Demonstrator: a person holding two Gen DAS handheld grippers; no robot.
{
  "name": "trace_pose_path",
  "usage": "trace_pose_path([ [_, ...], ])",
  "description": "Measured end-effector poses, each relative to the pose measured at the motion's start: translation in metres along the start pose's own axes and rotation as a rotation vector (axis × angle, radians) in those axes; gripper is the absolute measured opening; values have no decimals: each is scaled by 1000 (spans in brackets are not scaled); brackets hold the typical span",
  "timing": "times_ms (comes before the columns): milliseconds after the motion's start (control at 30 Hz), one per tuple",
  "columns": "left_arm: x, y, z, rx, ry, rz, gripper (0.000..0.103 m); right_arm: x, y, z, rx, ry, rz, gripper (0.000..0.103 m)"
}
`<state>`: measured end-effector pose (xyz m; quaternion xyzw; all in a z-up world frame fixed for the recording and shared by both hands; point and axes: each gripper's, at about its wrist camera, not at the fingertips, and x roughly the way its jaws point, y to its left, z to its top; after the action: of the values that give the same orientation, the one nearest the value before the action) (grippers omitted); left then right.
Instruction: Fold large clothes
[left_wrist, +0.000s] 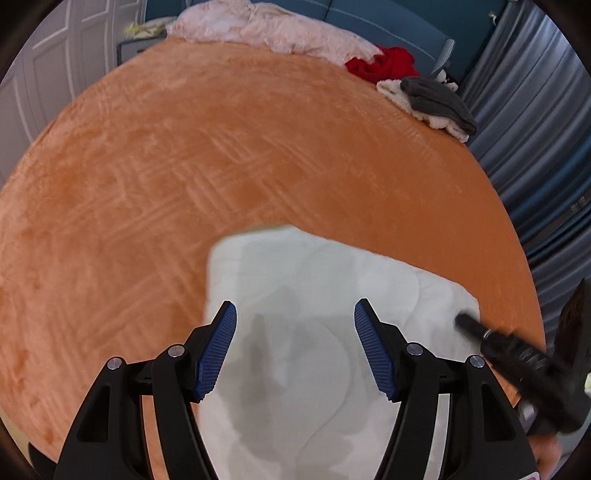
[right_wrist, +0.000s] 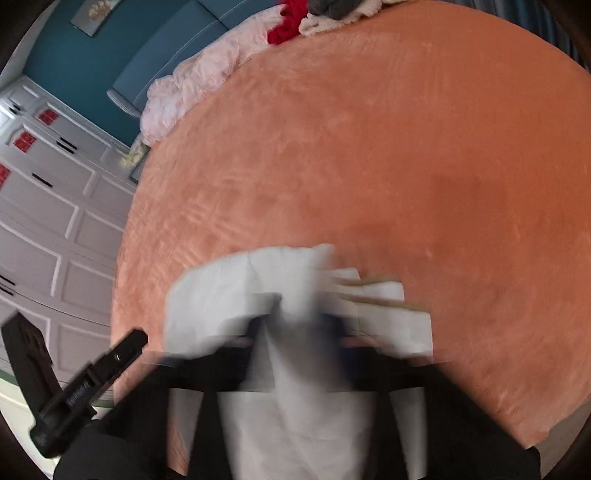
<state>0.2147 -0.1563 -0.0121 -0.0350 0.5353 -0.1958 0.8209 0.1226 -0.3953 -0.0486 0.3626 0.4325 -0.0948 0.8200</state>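
A folded white garment (left_wrist: 295, 295) lies on the orange bed cover (left_wrist: 184, 166) near the front edge. My left gripper (left_wrist: 295, 314) hovers over it, open and empty, its blue pads (left_wrist: 218, 347) wide apart. My right gripper (left_wrist: 476, 328) enters from the right at the garment's right corner. In the right wrist view the picture is motion-blurred: the white garment (right_wrist: 295, 295) is bunched in layers in front of my right gripper (right_wrist: 299, 325), and cloth runs between its fingers. The left gripper (right_wrist: 92, 384) shows at lower left.
At the bed's far end lie a pink blanket (left_wrist: 266, 29), a red garment (left_wrist: 384, 62) and a grey and cream pile (left_wrist: 432, 99). Blue curtains (left_wrist: 535, 129) hang on the right. White wardrobe doors (right_wrist: 44, 221) stand beside the bed.
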Motion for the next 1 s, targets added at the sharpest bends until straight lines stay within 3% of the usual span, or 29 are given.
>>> trace_pose_path([
  [100,13,-3,-5,20,12,2,64,-16,11,-17,-102,-120,-130,6],
  [200,35,-10,-10,51,43,33,62,12,10,-30,-182,-83,-253,6],
  [467,75,-34,-29,185,-10,182,63,51,-11,-45,-250,-48,-310,10],
  [1000,114,-30,-39,183,-81,249,67,83,-14,-44,-271,-106,-297,12],
])
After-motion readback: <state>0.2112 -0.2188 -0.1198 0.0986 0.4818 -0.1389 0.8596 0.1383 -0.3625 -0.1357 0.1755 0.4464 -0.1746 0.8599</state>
